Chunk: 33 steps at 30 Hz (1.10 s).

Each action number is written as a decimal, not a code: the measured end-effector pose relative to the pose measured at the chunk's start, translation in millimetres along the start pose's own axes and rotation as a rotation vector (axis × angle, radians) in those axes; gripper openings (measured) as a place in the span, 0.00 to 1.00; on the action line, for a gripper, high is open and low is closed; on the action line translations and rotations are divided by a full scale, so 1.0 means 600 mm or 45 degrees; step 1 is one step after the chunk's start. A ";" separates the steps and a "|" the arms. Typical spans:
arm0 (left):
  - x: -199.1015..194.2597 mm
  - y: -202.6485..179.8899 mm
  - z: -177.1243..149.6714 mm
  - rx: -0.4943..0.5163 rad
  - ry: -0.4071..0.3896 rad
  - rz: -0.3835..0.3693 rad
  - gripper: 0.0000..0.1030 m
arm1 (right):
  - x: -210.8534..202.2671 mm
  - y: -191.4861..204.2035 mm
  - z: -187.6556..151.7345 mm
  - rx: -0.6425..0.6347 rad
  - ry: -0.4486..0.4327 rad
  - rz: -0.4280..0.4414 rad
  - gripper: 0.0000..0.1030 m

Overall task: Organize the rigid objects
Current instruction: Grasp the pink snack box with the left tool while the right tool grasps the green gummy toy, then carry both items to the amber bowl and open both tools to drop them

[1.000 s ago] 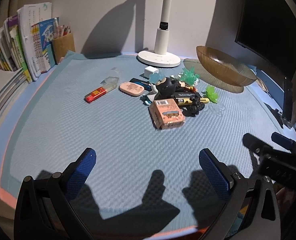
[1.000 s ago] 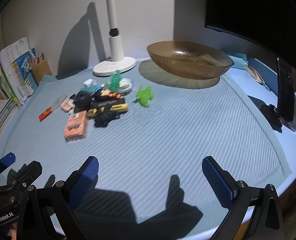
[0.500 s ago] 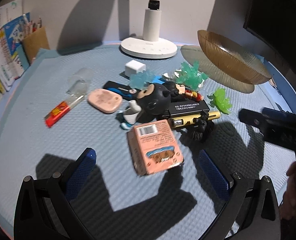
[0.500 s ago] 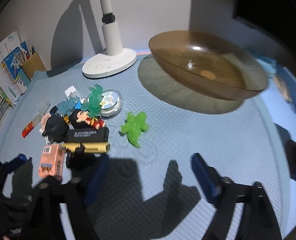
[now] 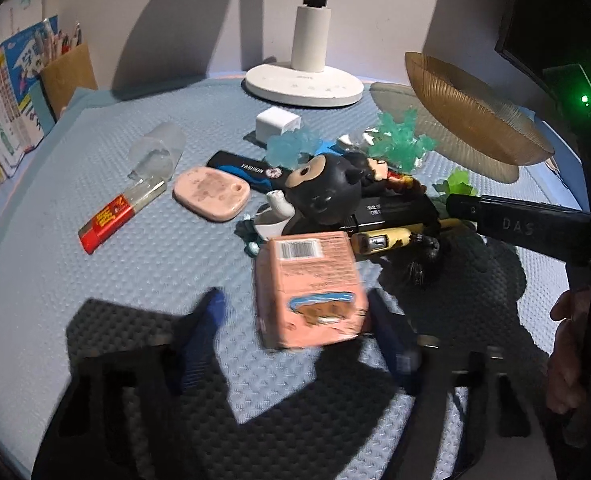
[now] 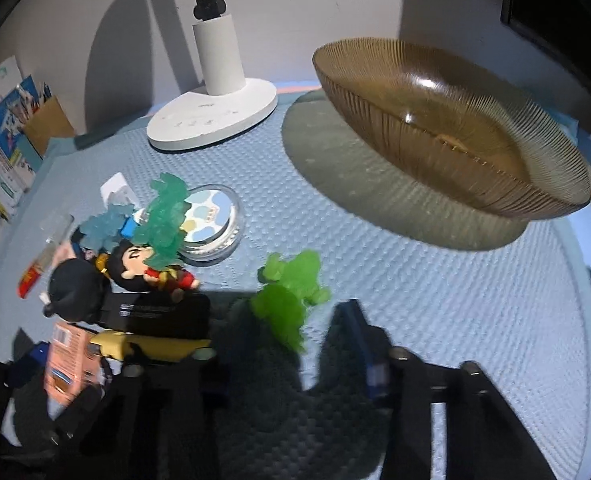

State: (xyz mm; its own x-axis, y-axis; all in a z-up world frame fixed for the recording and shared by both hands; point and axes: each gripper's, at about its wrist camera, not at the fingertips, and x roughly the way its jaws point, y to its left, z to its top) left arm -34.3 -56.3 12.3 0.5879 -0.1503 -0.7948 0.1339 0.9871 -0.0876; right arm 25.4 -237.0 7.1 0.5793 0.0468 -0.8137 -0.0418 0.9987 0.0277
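Two grippers work a blue mat (image 5: 95,280): amber bowl (image 6: 455,120) far right, pink box (image 5: 309,288) near-centre between the closing left gripper (image 5: 295,320) fingers, green toy (image 6: 291,300) between the closing right gripper (image 6: 283,344) fingers, contact unclear

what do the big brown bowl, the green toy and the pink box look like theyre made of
Bowl: likely amber-tinted glass or clear plastic; see-through, fine ribs, bright glint inside.
Green toy: seems soft translucent rubbery plastic; light glows through it, lumpy edges.
Pink box: looks like printed cardboard, matte to slightly glossy, with a barcode label and folded edges.
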 end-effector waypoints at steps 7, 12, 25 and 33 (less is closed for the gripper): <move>-0.026 0.005 -0.005 -0.009 -0.055 -0.064 0.37 | -0.053 -0.021 -0.020 0.025 -0.089 0.064 0.20; -0.041 -0.001 -0.006 0.006 -0.079 -0.051 0.37 | -0.083 -0.044 -0.033 0.034 -0.117 0.057 0.20; -0.021 -0.005 -0.026 0.004 -0.003 -0.012 0.52 | -0.079 -0.081 -0.127 0.055 -0.029 0.245 0.60; -0.011 -0.016 -0.019 0.045 -0.014 0.005 0.40 | -0.080 -0.053 -0.109 0.017 -0.076 0.151 0.60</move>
State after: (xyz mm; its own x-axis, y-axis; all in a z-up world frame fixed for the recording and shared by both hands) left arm -48.6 -64.0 11.3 0.5973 -0.1471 -0.7884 0.1594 0.9852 -0.0630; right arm -54.4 -272.3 7.0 0.6182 0.1654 -0.7684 -0.1025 0.9862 0.1297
